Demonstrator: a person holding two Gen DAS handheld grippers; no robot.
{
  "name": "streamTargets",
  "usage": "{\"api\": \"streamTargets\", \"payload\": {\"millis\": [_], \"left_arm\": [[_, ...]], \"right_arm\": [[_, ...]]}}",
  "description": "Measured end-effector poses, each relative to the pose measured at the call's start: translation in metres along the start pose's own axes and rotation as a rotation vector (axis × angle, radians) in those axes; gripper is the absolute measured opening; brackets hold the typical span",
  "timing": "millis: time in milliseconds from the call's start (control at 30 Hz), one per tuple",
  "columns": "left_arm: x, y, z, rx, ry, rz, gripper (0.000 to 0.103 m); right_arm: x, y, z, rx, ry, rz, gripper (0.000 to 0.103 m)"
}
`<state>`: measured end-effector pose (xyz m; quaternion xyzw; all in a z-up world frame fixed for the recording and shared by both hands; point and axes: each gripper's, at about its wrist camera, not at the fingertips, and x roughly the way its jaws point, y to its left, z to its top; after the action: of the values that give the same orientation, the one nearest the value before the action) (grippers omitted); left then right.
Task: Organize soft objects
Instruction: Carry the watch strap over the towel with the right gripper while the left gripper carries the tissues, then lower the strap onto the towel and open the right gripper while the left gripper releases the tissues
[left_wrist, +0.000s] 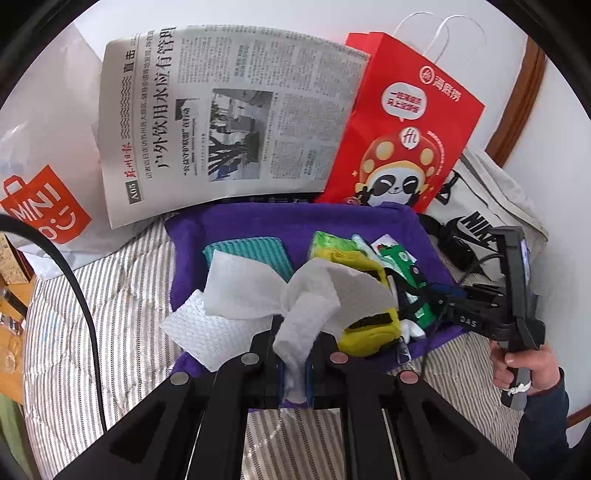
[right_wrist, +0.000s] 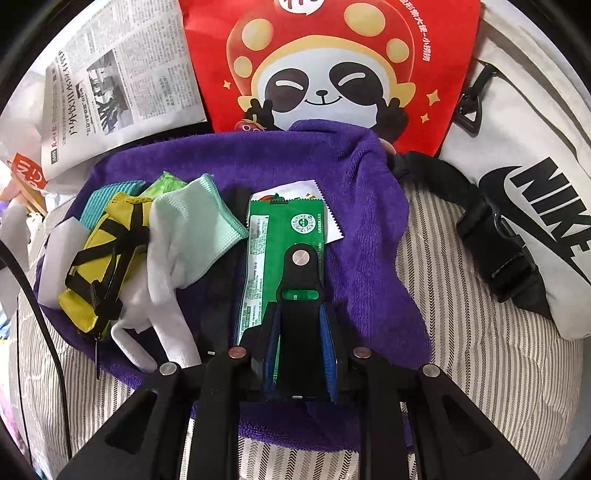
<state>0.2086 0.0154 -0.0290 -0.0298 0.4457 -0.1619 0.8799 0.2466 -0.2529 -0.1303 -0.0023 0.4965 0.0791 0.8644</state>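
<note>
- Far left: white Miniso bag (left_wrist: 48, 199) slumps at the bed's edge; newspaper (left_wrist: 229, 114) propped behind, red panda bag (left_wrist: 402, 122) next to it. These wall in the back of the work area.
- Left gripper (left_wrist: 295, 373) clamped tight on a white tissue (left_wrist: 288, 295), pinched at its gathered middle; the loose ends fan out above the purple towel (left_wrist: 258, 221), over its near-left part.
- Step in hand, by my read: tissue being carried to the pile on the towel. Next move calls for a clear landing spot, then letting go w/o dragging the rest.
- Centre pile on towel: teal cloth (left_wrist: 251, 254), yellow pouch (left_wrist: 365, 314), mint-edged white cloth (right_wrist: 192, 229), all overlapping.
- Right gripper (right_wrist: 301, 332) is down over the green packet (right_wrist: 266, 251), which lies flat on the towel. Jaws slightly apart; blue pads flank a black link w/ the packet showing beneath. Can't tell if the pads bite the packet.
- Open room: bare towel right of the packet; striped bedding (right_wrist: 480, 350) beyond it is free.
- Far right: Nike bag (right_wrist: 535, 206) w/ black strap and buckle crowds that side; a black cable trails along the left.
</note>
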Motion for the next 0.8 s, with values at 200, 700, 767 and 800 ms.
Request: {"api": "streamTargets", "payload": {"millis": [200,700,767,800], "left_arm": [[0.011,0.009,0.015,-0.006,0.007,0.003,0.008],[0.09,0.018,0.057,-0.051,0.056,-0.002,0.008],[0.104,0.017,0.057,-0.048,0.086,0.01,0.009],[0.11,0.017,0.056,-0.051,0.1,0.009,0.009]], "right_arm": [[-0.01,-0.002,-0.002,0.01,-0.014,0.069,0.034],[-0.072,-0.008,-0.023,0.082,-0.101,0.082,0.052],[-0.07,-0.008,-0.028,0.086,-0.09,0.076,0.052],[-0.07,-0.008,-0.03,0.085,-0.086,0.078,0.052]]}}
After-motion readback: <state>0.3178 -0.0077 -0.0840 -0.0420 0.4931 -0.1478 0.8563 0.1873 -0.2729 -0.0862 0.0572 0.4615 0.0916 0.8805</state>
